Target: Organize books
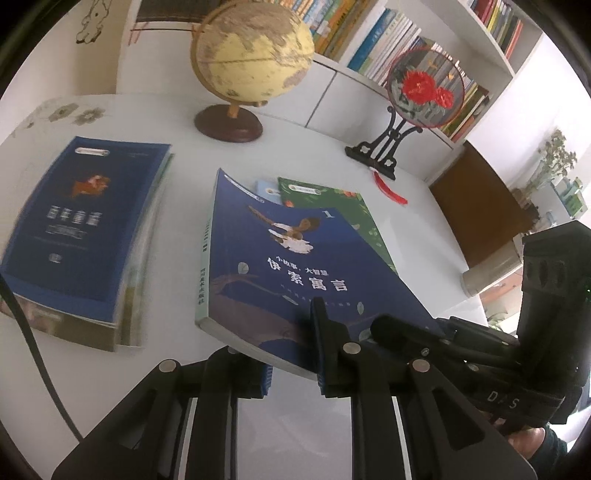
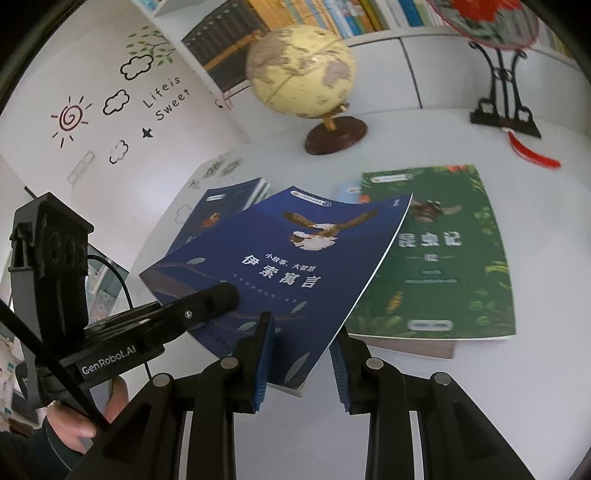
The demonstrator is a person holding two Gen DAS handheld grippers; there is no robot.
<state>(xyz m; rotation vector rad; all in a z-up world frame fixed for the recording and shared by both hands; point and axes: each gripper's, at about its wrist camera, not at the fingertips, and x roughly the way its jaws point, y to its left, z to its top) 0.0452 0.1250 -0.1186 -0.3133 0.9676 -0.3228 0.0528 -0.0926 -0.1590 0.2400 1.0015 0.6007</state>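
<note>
Two grippers share one book: the blue fable book [image 1: 295, 266] is pinched at its near edge, lifted and tilted off the white counter [image 1: 424, 206]. Left gripper [image 1: 291, 365] is pressed together on the near edge by the spine; right gripper [image 2: 301, 363] clamps the near corner by the page side. In the left wrist view the right gripper shows at 4 o'clock, its arm lying over the cover.

Risks, as I judge: both grips sit on one short edge, so the far end hangs unsupported; the cover already bows, w/ a chance of creasing or the block slipping out of the pads. If the hands move unevenly, the book twists. Swinging it toward 10 o'clock could clip the dark blue book [image 1: 85, 229] stacked there; the far edge overhangs the green book [image 2: 443, 254] at 1 o'clock and may drag on it.

Counter is smooth, glossy, pale. At 12 o'clock a globe [image 1: 255, 55] on a wood base; at 1–2 o'clock a round embroidered fan [image 1: 424, 88] on a black stand w/ red tassel. Behind: white shelves [image 1: 495, 33] packed w/ books, wall decals left.
</note>
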